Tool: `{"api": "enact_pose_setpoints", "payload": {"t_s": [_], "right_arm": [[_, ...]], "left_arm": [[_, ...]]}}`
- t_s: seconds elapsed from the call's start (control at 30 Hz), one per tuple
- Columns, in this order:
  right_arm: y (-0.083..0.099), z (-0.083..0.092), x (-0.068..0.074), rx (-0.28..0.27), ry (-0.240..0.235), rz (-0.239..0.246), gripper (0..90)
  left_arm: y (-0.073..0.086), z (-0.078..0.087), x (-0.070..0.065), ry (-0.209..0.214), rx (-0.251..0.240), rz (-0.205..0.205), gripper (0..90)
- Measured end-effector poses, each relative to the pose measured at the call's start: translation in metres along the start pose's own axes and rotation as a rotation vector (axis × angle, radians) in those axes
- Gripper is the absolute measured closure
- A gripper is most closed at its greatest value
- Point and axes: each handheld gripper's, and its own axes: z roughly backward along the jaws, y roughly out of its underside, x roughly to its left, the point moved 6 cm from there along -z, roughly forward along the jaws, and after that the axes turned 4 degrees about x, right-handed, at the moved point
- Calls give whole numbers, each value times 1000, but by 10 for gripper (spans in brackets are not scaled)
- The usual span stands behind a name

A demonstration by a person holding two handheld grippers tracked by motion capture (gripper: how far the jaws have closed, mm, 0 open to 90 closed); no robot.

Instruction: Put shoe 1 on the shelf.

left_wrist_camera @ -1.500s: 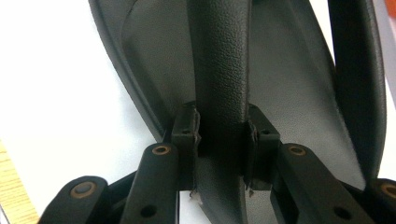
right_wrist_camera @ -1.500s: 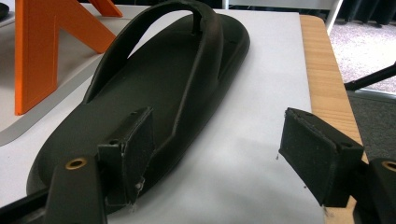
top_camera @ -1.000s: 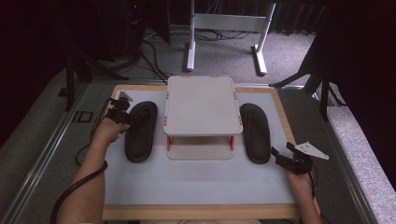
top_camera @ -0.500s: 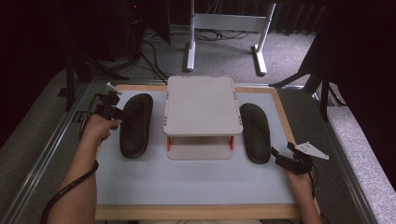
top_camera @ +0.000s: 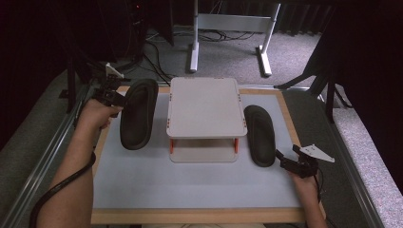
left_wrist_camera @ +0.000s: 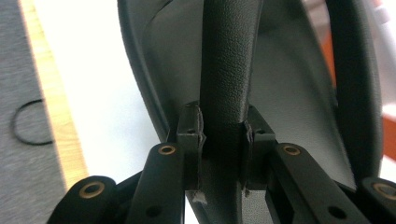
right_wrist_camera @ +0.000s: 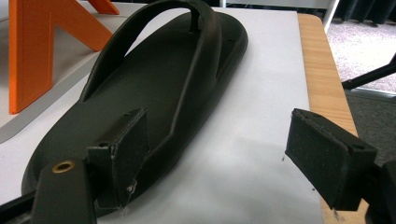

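Note:
Two black flip-flops flank a white two-tier rack (top_camera: 204, 104). My left gripper (top_camera: 116, 98) is shut on the strap (left_wrist_camera: 224, 70) of the left flip-flop (top_camera: 138, 114), which hangs tilted above the mat. In the left gripper view my left gripper (left_wrist_camera: 223, 135) has both pads pressed on that strap, with the sole (left_wrist_camera: 289, 84) behind it. The right flip-flop (top_camera: 260, 135) lies flat on the mat. My right gripper (top_camera: 285, 152) sits by its heel. Its jaws have just been opening, and the right gripper (right_wrist_camera: 224, 140) has only bare mat between its pads (right_wrist_camera: 327, 154), the right flip-flop (right_wrist_camera: 154, 79) beside the left pad.
The rack has orange posts (right_wrist_camera: 37, 42) and stands mid-table on a white mat (top_camera: 190, 185) framed by a wooden border (top_camera: 190, 216). Grey carpet and metal stand legs (top_camera: 263, 61) lie beyond the table. A black ring (left_wrist_camera: 28, 123) lies on the carpet left of the border.
My left hand has risen and drawn toward the far left corner, lifting the left flip-flop off the mat by its strap. The right hand has stayed put.

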Motion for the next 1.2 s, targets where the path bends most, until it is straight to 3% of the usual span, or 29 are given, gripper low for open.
{"api": "enact_pose_setpoints", "payload": {"t_s": [0.27,0.5,0.77,0.93,1.0,1.2], "right_arm": [[0,-1,0,2,3,8,204],[0,0,0,3,4,5,204],[0,0,0,4,5,0,203],[0,-1,0,8,8,5,204],[0,-1,0,8,9,4,204],[0,-2,0,15,13,8,204]], "left_arm": [[-23,30,-27,-29,-43,-46,737],[-41,40,-57,6,-76,-79,737],[-52,28,-87,63,-75,-92,737],[-57,12,-103,45,-45,-96,736],[-58,6,-109,63,-44,-78,736],[-61,-11,-127,28,-12,-85,737]]}}
